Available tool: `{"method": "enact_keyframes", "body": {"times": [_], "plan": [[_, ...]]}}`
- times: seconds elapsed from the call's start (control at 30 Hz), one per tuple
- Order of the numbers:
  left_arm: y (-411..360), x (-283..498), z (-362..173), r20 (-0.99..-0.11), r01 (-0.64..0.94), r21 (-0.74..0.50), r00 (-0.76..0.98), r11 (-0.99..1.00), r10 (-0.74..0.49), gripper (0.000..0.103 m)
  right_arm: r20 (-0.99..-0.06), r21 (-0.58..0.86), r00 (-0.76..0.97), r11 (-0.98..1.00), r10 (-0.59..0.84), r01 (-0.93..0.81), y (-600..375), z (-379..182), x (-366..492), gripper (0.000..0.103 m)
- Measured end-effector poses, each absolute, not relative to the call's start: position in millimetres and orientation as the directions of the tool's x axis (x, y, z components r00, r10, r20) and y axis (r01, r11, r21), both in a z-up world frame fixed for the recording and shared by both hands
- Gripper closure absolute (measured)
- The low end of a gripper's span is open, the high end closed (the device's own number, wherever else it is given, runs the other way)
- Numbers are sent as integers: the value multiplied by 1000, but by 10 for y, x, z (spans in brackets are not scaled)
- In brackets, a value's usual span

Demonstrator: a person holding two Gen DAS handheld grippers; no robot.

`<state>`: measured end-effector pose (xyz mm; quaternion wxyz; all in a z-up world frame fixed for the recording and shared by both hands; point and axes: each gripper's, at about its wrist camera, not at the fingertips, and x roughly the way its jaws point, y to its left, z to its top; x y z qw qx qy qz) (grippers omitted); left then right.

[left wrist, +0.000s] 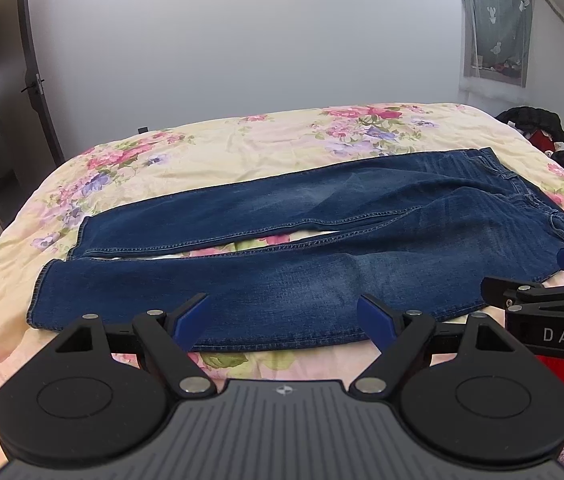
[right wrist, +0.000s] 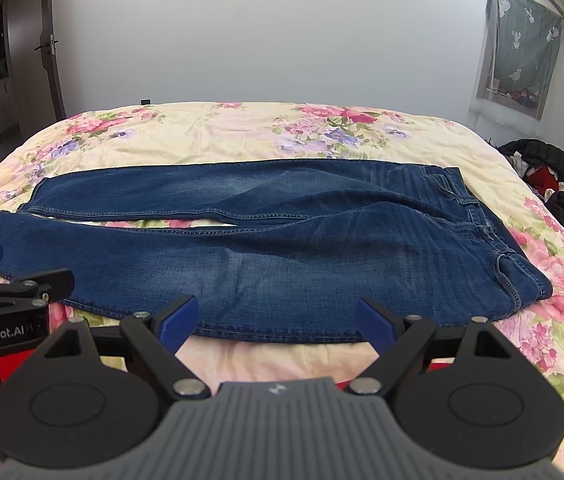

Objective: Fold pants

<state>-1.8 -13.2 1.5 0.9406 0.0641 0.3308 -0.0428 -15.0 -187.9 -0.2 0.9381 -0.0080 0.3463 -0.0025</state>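
Jeans (left wrist: 302,248) lie flat and unfolded across a floral bedspread (left wrist: 241,140), waistband toward its right side, leg hems toward its left, the two legs slightly parted. Left gripper (left wrist: 282,316) and right gripper (right wrist: 275,316) hover side by side over the bedspread's near edge, fingers spread wide, holding nothing. Dark clothing (right wrist: 550,176) is heaped beyond the bedspread's right edge.

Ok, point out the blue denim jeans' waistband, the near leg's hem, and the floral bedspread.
Blue denim jeans' waistband (right wrist: 478,216), right wrist view, on the band by its button.
Near leg's hem (left wrist: 39,292), left wrist view, on the stitched cuff.
Floral bedspread (left wrist: 241,152), left wrist view, on bare cream fabric.
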Motion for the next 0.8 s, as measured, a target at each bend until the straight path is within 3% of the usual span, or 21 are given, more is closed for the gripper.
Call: {"method": "enact_keyframes", "body": {"times": [0.8], "plan": [[-150,-67,-3,-626,122,98,779,988,-34,7,-649,-15,761,1000,-10,1,-1885,4,-180,21]]}}
